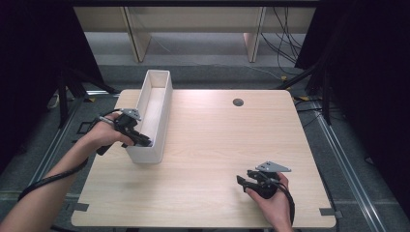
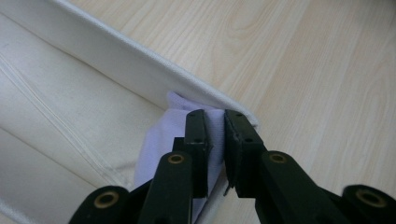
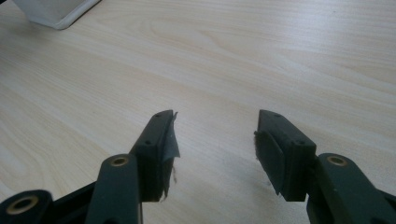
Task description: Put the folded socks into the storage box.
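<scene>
The wooden table carries a long white box along its left side, open at the top so that things can go in. A pale lilac cloth lies inside the box, in its near corner against the wall, probably because it is being put away there. The left gripper reaches into that corner; its jaws stand only a little apart, with the cloth between them, and I cannot tell if the pads press it. The right gripper rests low over the bare table, jaws wide and empty.
</scene>
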{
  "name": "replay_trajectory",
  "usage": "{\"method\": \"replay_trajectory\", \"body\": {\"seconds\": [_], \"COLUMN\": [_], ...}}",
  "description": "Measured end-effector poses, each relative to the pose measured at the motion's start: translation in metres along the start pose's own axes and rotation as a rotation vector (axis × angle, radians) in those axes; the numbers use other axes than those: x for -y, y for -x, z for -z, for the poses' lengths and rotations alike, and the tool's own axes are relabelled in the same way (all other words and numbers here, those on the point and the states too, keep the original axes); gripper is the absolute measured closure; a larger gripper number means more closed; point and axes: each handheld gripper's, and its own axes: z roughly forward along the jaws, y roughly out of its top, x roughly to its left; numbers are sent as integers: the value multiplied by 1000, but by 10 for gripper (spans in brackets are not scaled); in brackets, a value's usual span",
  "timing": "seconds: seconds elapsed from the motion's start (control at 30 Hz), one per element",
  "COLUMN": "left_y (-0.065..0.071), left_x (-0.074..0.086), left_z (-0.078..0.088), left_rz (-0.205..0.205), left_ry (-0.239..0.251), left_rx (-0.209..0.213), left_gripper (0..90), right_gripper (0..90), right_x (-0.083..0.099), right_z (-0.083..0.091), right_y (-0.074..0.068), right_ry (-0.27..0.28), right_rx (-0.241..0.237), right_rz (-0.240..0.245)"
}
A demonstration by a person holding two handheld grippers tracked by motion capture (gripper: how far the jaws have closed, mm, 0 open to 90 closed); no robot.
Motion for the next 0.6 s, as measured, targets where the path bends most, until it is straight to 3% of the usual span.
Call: {"method": "replay_trajectory", "body": {"seconds": [0.17,0.2,0.3,0.33,0.37,0.4,0.43,0.47,0.57,0.6], "left_y": [-1,0,1,2,2,4,4,5,5,4], "left_x": [-2,-2,-2,-2,-1,-1,-1,0,2,3], "left_z": [4,5,6,6,7,7,7,7,9,10], "left_rz": [14,17,18,-3,-17,-19,-19,-13,-2,4], "left_ry": [6,10,13,13,14,18,18,21,30,28], "left_rx": [1,-2,3,-4,-8,-11,-11,-7,-1,2], "left_gripper": [770,767,756,756,752,748,743,743,729,726], "right_gripper": [479,478,478,478,477,476,476,476,474,473], "right_x": [0,1,1,1,0,1,1,1,1,1], "right_z": [0,-1,-1,-1,0,-1,-1,0,0,-2], "right_y": [1,-1,-2,-2,1,-2,-2,0,0,-2], "right_ry": [2,4,3,0,-1,-4,-4,-7,-7,1], "right_rx": [10,1,-5,-6,10,-3,-3,16,17,2], "right_rz": [24,-3,-14,-16,24,-9,-9,28,27,-2]}}
